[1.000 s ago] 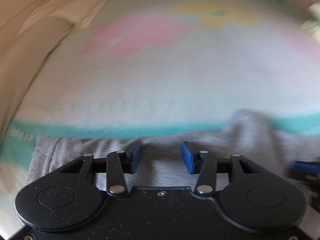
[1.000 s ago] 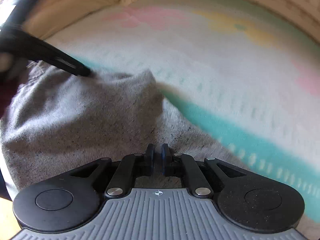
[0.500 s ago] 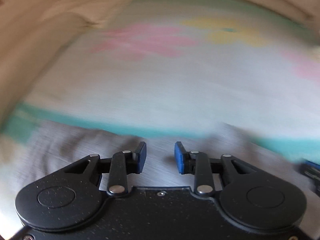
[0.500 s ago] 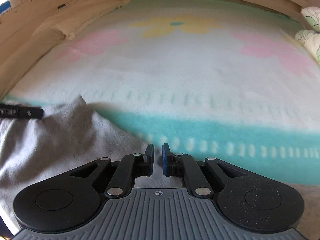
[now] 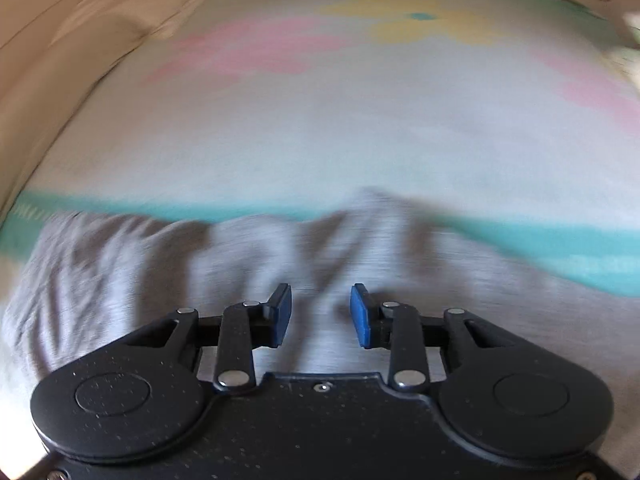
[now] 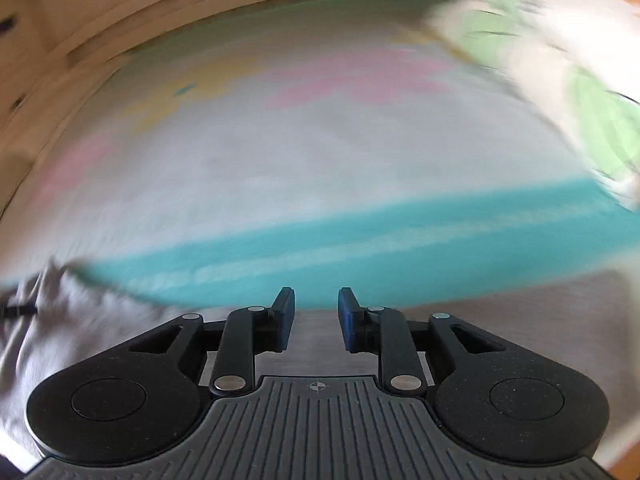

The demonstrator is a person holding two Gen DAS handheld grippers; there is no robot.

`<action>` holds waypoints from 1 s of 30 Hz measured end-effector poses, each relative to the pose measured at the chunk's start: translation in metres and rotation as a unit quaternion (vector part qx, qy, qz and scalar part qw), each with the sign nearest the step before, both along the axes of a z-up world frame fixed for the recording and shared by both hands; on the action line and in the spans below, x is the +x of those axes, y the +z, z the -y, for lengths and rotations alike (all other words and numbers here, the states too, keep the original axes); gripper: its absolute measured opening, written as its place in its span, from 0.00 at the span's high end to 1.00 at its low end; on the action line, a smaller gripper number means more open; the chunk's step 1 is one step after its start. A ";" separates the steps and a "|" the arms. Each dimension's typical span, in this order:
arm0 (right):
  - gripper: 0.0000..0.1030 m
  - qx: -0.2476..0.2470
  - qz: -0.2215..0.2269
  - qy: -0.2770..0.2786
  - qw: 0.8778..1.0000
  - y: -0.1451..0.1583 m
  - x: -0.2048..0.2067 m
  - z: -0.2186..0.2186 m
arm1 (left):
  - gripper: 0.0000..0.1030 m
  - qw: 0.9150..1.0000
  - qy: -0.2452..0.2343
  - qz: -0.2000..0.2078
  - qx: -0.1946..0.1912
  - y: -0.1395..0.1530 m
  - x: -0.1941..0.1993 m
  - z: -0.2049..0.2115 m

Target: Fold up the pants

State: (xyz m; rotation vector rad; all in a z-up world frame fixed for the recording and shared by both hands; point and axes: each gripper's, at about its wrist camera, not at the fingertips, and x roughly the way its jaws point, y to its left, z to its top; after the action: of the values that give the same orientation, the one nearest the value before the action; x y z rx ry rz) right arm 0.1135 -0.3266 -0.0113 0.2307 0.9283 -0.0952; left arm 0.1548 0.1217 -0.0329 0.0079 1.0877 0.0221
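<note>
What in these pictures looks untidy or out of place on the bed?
The grey pants lie bunched in ridges and creases near the blanket's teal stripe, not flat. Nothing looks spilled or damaged, though both views are blurred.

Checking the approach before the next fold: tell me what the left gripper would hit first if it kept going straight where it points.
Most likely the grey pants: rumpled cloth fills the view just past the left gripper, whose open jaws hold nothing. Depth is blurred.
</note>
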 end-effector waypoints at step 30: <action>0.68 0.100 -0.096 -0.287 0.948 -0.028 -0.118 0.197 | 0.53 0.976 -0.206 -0.048 -0.047 -0.011 -0.079 0.139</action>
State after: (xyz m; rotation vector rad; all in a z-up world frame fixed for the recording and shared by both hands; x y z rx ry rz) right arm -0.0041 -0.5241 -0.0397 0.6874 1.0426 -0.5722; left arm 0.0760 -0.0171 -0.0439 0.1498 1.1646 -0.4059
